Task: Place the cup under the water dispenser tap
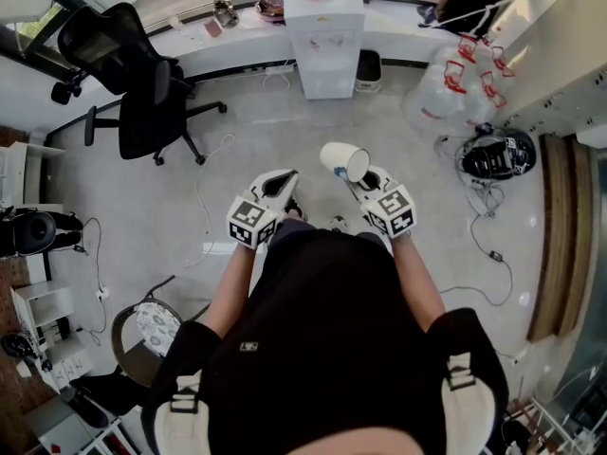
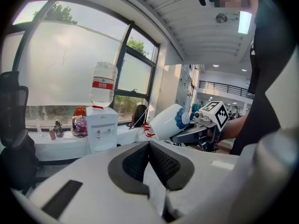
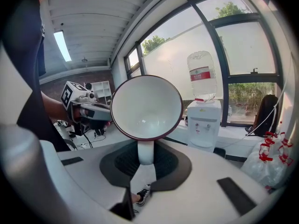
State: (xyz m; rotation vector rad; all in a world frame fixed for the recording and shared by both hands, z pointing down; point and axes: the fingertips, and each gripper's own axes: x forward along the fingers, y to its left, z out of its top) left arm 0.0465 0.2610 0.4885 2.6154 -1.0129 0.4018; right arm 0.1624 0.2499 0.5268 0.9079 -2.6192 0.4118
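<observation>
A white cup (image 1: 344,160) with a blue print lies tilted on its side in the air, and my right gripper (image 1: 365,180) is shut on its handle. In the right gripper view the cup's mouth (image 3: 146,107) faces the camera, with the handle between the jaws of the right gripper (image 3: 145,160). The left gripper view has the cup (image 2: 166,121) to its right. My left gripper (image 1: 283,182) hangs beside it, shut with nothing held (image 2: 149,146). The white water dispenser (image 1: 324,36) with a bottle on top stands ahead against the window wall (image 3: 204,123) (image 2: 102,129).
A black office chair (image 1: 133,74) stands at the far left. A heap of empty water bottles (image 1: 455,83) lies right of the dispenser, with a black helmet-like object (image 1: 495,154) and cables on the floor nearby. A round stool (image 1: 152,325) is at my left.
</observation>
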